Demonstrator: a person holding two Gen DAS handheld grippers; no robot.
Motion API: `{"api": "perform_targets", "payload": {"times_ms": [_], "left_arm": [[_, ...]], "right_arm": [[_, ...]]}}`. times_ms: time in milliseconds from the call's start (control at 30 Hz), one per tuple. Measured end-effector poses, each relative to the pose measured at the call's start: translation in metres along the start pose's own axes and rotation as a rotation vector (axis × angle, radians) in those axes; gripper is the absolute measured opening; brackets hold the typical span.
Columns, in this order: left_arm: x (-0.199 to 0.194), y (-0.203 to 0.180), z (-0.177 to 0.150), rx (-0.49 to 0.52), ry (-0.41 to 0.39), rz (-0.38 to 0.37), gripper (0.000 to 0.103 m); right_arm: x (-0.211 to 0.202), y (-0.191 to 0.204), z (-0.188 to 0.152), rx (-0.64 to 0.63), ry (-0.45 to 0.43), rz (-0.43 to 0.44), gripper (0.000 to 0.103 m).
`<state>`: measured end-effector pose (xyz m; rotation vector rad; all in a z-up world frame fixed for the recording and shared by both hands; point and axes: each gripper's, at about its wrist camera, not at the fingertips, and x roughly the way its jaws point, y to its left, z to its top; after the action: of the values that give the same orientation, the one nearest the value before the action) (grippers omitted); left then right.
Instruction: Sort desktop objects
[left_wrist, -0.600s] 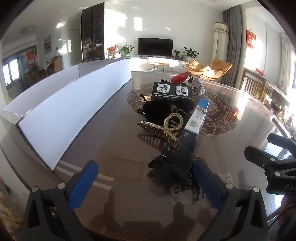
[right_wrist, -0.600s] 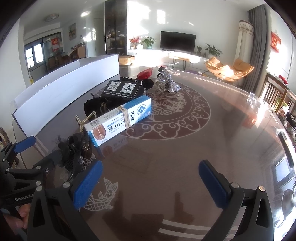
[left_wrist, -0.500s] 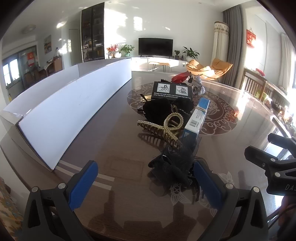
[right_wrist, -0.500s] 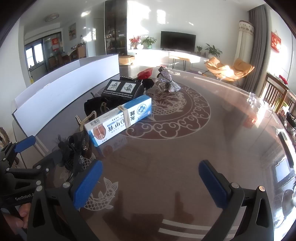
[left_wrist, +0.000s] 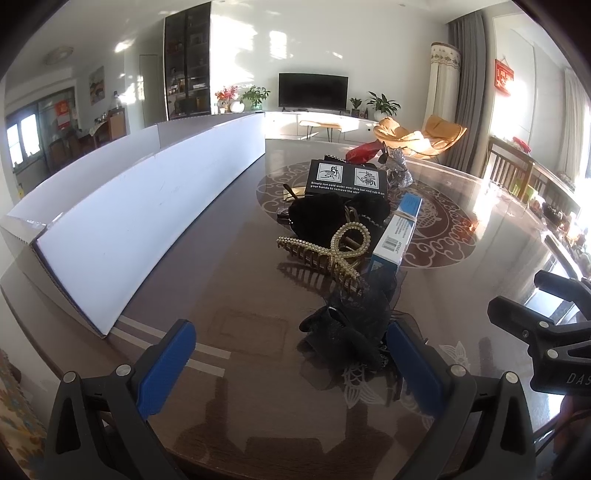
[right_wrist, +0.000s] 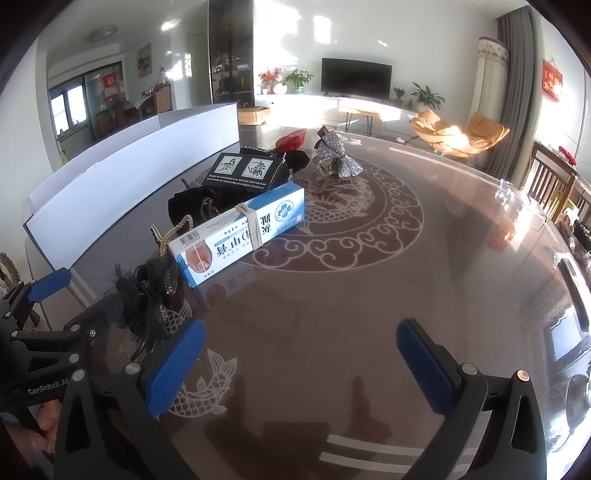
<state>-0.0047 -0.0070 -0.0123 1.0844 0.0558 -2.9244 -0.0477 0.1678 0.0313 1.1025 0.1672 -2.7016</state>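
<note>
While I hold both tools tilted down over the glossy brown surface (right_wrist: 424, 280), everything to be sorted lies in one cluster, and I place it all by the blue and white carton (right_wrist: 236, 236) with the rubber band around it. Farthest to the left of the carton stands the long white cardboard box (left_wrist: 140, 218), well apart from it across bare tabletop. My left gripper (left_wrist: 291, 363) comes next, its blue pads spread wide and pinching nothing; the black mesh hair bow (left_wrist: 354, 325) lies at the carton's near end, just ahead of this gripper and close to its right-hand pad (left_wrist: 413, 369), though I cannot tell if they touch. Just left of the carton, leaning against it, is the gold pearl claw clip (left_wrist: 328, 251), with a black fuzzy hair piece (left_wrist: 317, 212) behind it. Beyond the carton's far end sits the black box with white pictures (right_wrist: 243, 171), then a red item (right_wrist: 291, 139) and a silver sequin bow (right_wrist: 336, 158) further back and to the right. My right gripper (right_wrist: 299, 369) hangs to the right of the carton's near end, over a white fish pattern and open tabletop, its pads also spread wide with nothing between them. The carton is up and to the left of it, near but clear of its left-hand pad (right_wrist: 173, 369).
</note>
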Motion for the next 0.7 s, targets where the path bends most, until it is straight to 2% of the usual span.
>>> {"api": "perform_targets", "payload": {"times_ms": [700], "left_arm": [[0.0011, -0.0023, -0.0015, 0.019, 0.014, 0.0, 0.103]], "right_arm": [[0.006, 0.002, -0.0001, -0.001, 0.021, 0.014, 0.103]]}}
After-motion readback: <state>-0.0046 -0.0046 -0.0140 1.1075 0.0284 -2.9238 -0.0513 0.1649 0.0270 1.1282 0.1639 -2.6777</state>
